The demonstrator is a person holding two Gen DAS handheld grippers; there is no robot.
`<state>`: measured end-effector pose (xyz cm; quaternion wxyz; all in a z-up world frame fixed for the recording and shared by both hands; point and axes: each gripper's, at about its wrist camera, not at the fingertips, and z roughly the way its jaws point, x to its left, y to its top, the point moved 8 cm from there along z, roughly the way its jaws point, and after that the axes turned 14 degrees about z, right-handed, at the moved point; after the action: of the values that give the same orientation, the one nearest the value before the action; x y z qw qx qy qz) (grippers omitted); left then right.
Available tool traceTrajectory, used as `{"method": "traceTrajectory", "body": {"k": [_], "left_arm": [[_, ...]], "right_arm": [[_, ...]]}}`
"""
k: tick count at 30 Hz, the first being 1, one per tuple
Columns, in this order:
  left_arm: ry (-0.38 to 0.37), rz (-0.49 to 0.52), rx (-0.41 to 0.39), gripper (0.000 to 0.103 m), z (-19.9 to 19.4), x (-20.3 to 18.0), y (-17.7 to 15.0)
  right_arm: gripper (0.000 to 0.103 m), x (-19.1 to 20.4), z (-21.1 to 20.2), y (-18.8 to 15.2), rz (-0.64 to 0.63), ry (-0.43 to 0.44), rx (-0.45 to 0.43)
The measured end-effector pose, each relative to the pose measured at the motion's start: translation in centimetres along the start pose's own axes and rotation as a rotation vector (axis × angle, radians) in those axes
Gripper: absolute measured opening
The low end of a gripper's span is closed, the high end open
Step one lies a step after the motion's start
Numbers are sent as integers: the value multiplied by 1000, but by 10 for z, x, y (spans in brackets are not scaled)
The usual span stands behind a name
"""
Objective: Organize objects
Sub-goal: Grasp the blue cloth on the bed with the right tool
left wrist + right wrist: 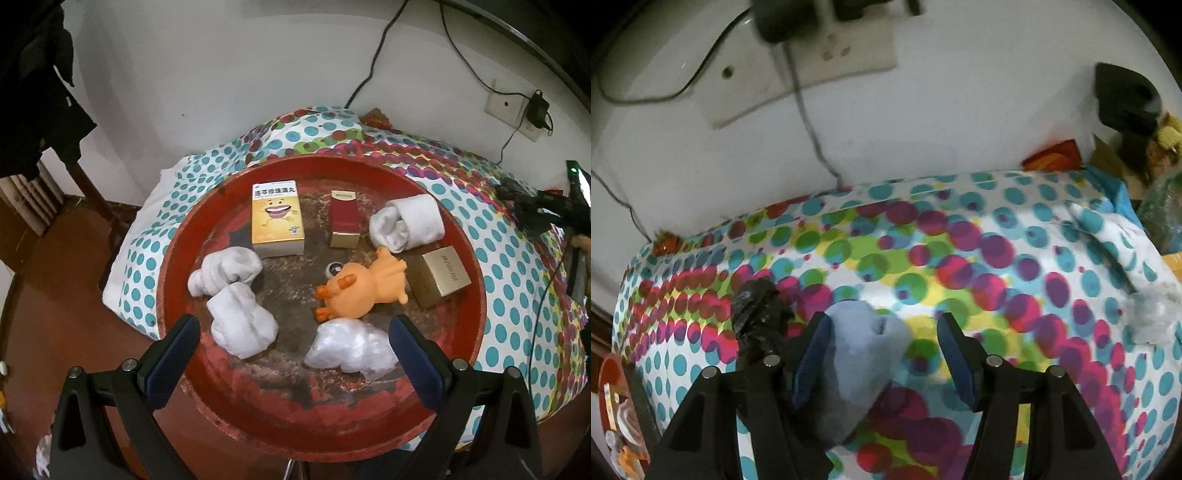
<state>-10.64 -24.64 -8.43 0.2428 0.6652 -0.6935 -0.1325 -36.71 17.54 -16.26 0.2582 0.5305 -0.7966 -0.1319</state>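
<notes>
A round red tray lies on a polka-dot cloth. It holds a yellow box, a red and gold box, a gold box, three rolled white socks, an orange toy duck and a crumpled clear bag. My left gripper hovers open over the tray's near side with nothing gripped. My right gripper stands open over the cloth. A pale blue rolled sock lies between its fingers, against the left finger and apart from the right one.
A crumpled black lump lies on the cloth just left of the right gripper, and a grey-white wad lies at the cloth's right edge. Behind the cloth is a white wall with sockets and cables. The tray's rim shows at far left.
</notes>
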Motion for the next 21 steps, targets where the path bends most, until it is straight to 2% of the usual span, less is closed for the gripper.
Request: {"method": "traceTrajectory", "body": {"k": [3,6,7,8,11,17,21], "left_arm": [[-9,15,13,102,4,-6,-1],[-11,25,16,102,6,-10,-1],[-12,28,12,102,5,-11,-1],[-13,33,8,102,4,-13,-1],[-10,41,7,102,5,-16,0],[-25,56,11,102,7,-31,1],[-60,64,-3,102,5,-51,6]], "right_arm": [[62,13,9,-11,-18,24,44],[62,21,5,-14,-60,18,2],[60,23,5,-15,-75,23,5],[52,24,5,-17,-90,17,11],[42,23,0,-22,-141,9,-7],[29,9,-16,-28,-135,47,-50],[28,3,-27,-35,-170,57,-80]]}}
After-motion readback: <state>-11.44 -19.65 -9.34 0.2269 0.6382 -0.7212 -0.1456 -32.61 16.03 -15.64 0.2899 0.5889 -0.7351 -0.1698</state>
